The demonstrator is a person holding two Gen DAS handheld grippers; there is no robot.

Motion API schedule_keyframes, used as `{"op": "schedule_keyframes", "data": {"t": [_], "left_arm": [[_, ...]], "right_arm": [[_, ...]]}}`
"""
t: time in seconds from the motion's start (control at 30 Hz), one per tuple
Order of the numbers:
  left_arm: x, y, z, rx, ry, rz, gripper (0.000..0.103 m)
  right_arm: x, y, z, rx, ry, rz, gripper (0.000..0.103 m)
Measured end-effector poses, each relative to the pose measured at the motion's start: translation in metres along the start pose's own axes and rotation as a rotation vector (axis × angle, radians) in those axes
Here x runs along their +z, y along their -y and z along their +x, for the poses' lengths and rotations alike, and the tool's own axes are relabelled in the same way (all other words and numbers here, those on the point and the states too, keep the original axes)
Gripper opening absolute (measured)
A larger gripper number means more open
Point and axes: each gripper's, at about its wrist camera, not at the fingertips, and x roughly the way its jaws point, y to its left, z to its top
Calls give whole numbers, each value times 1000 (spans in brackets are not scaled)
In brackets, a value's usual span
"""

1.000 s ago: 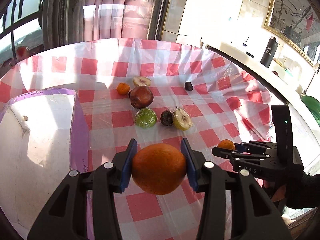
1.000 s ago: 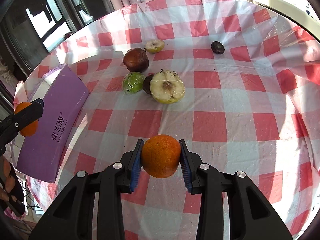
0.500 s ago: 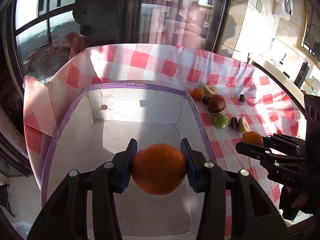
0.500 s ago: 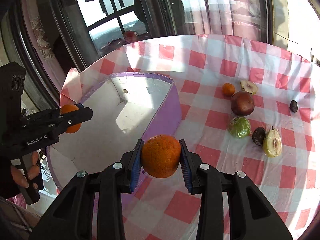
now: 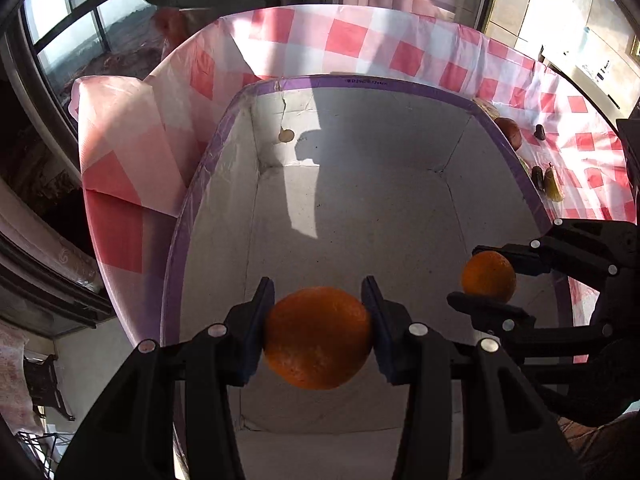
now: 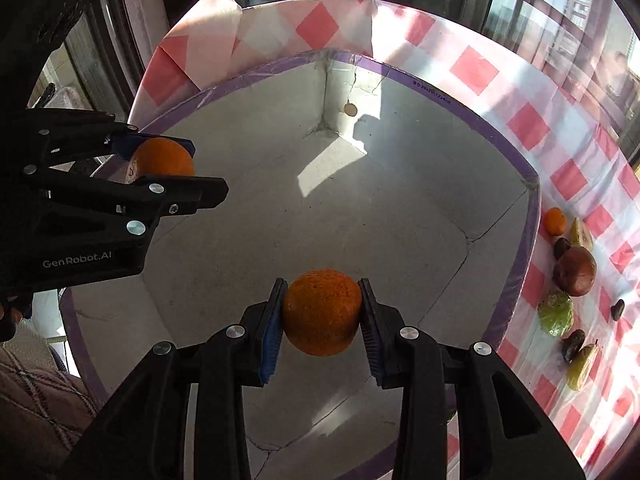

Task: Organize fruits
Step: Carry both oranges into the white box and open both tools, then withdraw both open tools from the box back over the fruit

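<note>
Sunlit windows and a pink curtain ring a bench draped in a red-and-white checked plastic cloth [image 5: 340,36], and a large white cardboard box with a purple taped rim [image 5: 360,200] fills the middle of both views, its floor bare apart from a patch of sun. Both hands hang over that open box, each tilted steeply down, which suits a drop into it rather than a placement on the cloth. The left tongs [image 5: 318,312] are clamped on a big round orange [image 5: 318,336], blue pads pressed to its flanks at 9 and 3 o'clock, the fruit above the near end of the box floor. The right tongs [image 6: 322,312] are squeezed just as firmly on a smaller round orange [image 6: 322,312], which from the left camera shows at 3 o'clock, just inside the right-hand wall. Neither fruit touches the cardboard yet; both look held clear of it, so letting go is likely the next thing, one side at a time to keep them from knocking together. Outside the box, at 3 to 4 o'clock in the right view, the rest waits on the cloth: a little tangerine [image 6: 555,221], a dark red apple [image 6: 575,271], a green fruit in clear wrap [image 6: 556,313], two dark plums and yellow pear halves.
</note>
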Motion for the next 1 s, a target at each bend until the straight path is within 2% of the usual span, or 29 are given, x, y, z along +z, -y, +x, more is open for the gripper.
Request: {"op": "schedule_keyframes", "data": {"t": [0.1,0.27,0.73,0.77,0.9,1.0], "left_arm": [[-2,1,12,0,-50,23,45],[-7,-3,29,6,-116,35,45],[-9,-1,40,2,-158,51,47],[-9,-1,40,0,-157,49,49],[-8,1,42,-13,-158,54,59],[-9,2,42,-22,-148,59,62]], "right_arm": [[-5,-3,20,-26,-85,-16,36],[-12,-12,32,-72,-143,-61,36],[-8,-8,38,-87,-153,-34,37],[-6,-6,38,-87,-154,-33,37],[-4,-9,35,-92,-137,-38,52],[-8,-10,32,-98,-124,-42,55]]}}
